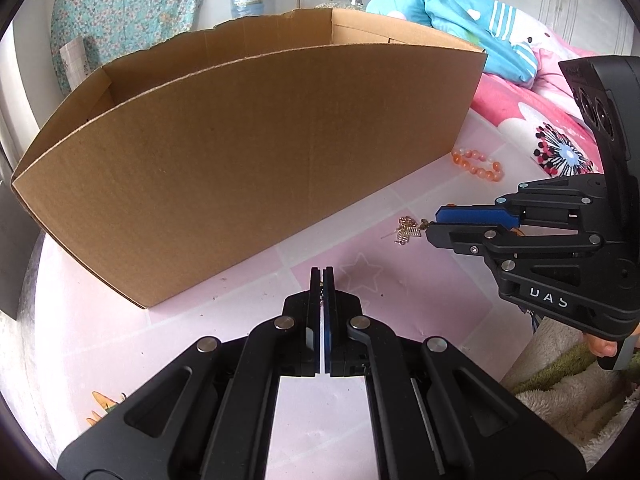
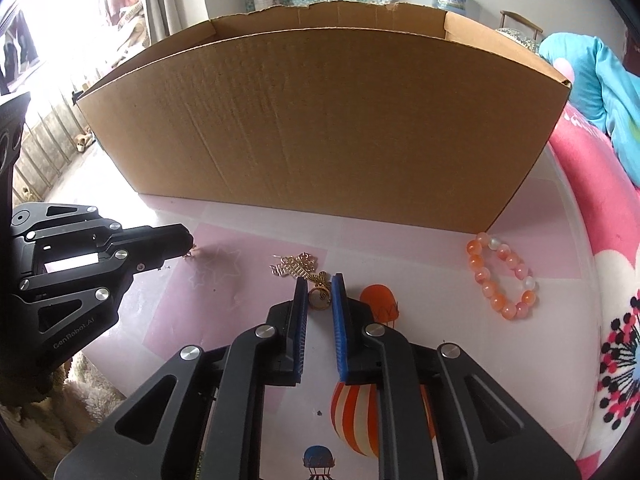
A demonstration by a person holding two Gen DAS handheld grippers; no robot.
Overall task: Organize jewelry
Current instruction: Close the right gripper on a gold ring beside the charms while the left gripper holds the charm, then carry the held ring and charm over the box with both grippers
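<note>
A small gold-coloured metal ornament with a ring and a winged, dragonfly-like top (image 2: 319, 292) is lying on the pale pink printed table cover (image 2: 248, 280), right between the blue pads (image 2: 339, 320) of the right gripper (image 2: 320, 294). The jaws are standing narrow around it, and the pads appear to be pressing its sides, so I judge it gripped. Just beyond it a tangle of thin gold filigree earrings (image 2: 294, 269) is resting on the cover, touching or nearly touching the ornament. All of this looks light, thin and easily bent; the hooks are likely to snag one another, so taking the ornament by its ring, the stiffest part, seems wisest. The orange and white beaded bracelet (image 2: 502, 278) is lying well to the right, near the corner of the large brown open-topped cardboard box (image 2: 320, 120); its smooth round beads will probably be slippery and roll under flat pads.

The left gripper (image 1: 322, 276) is clenched tight, with a fine gold chain-like bit just visible in the slit, too small to name.

On the right gripper's body white letters are reading roughly "UAS" in the left wrist view; on the left gripper's body, "GenRobot.AI" is showing in the right wrist view.
</note>
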